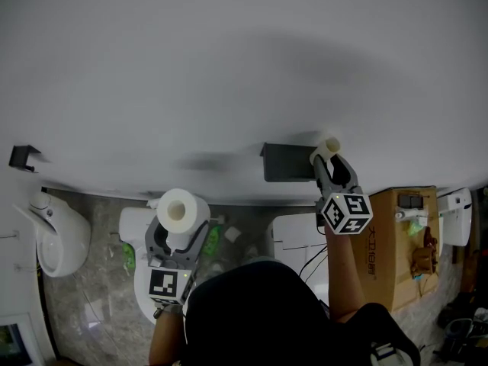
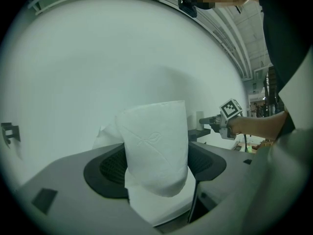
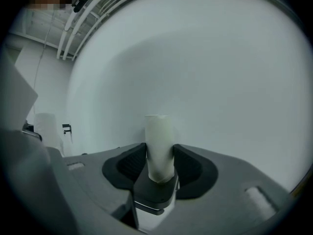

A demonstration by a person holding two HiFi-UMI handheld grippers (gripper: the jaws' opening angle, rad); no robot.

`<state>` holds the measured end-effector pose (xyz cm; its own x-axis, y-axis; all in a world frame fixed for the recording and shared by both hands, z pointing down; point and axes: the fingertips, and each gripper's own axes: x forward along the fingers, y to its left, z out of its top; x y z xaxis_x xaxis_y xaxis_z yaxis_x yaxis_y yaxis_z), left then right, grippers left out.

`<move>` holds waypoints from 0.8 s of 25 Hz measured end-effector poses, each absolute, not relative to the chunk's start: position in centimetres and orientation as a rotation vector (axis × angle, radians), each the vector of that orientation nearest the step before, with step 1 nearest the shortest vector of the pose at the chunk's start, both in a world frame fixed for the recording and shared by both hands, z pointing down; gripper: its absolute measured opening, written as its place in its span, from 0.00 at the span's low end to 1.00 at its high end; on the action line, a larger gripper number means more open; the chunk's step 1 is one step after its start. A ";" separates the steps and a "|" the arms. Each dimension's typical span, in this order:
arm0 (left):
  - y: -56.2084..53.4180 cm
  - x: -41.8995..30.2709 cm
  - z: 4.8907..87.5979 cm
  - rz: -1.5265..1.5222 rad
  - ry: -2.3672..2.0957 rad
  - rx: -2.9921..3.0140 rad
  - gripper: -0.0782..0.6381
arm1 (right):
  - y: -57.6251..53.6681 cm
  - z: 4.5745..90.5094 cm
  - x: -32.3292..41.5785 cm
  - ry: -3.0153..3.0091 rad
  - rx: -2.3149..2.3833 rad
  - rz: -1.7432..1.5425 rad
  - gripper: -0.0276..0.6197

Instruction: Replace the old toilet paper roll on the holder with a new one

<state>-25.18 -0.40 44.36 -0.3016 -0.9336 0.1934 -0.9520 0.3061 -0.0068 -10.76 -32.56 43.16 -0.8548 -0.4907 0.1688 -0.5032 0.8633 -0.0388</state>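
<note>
Against the plain white wall [image 1: 229,67], at the right edge of the dark grey wall-mounted holder [image 1: 284,162], the right gripper [image 1: 328,160] had its jaws clenched on the pale bare cardboard tube [image 1: 329,144], which stood on end. Well to the left and nearer, the left gripper [image 1: 181,233] grasped the full white toilet paper roll [image 1: 181,209]. Open wall lay between the two grippers and above the holder.
</note>
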 end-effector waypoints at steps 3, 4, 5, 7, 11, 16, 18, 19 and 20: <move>-0.7 -25.2 44.1 0.160 -2.390 1.760 0.63 | -32.0 42.3 -10.2 -2.908 0.797 0.127 0.31; -0.9 -25.2 44.0 0.169 -2.388 1.784 0.63 | -31.8 42.0 -9.8 -2.914 0.809 0.128 0.31; -1.1 -25.0 43.8 0.173 -2.384 1.805 0.63 | -31.8 41.8 -9.3 -2.917 0.823 0.130 0.31; -2.0 -24.5 43.5 0.161 -2.360 1.822 0.63 | -31.7 41.4 -8.0 -2.920 0.852 0.136 0.31; -3.5 -24.2 43.5 0.238 -2.337 1.966 0.63 | -31.0 41.3 -5.4 -2.910 0.911 0.148 0.31; -5.4 -23.6 43.6 0.246 -2.268 2.062 0.63 | -29.0 42.4 -2.6 -2.866 0.965 0.169 0.31; -6.0 -23.1 43.4 0.220 -2.230 2.072 0.63 | -28.1 43.0 -1.3 -2.843 0.999 0.188 0.31; -6.3 -22.9 43.3 0.203 -2.211 2.072 0.63 | -27.7 43.3 -0.7 -2.831 1.015 0.198 0.31; -6.5 -22.7 43.5 0.200 -2.197 2.085 0.63 | -27.3 43.6 -0.1 -2.820 1.030 0.208 0.31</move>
<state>-22.72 -6.51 43.46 -0.0532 -0.9845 0.1671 -0.9985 0.0502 -0.0220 -0.09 -27.26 43.64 -0.7583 -0.6292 0.1705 -0.6474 0.7574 -0.0843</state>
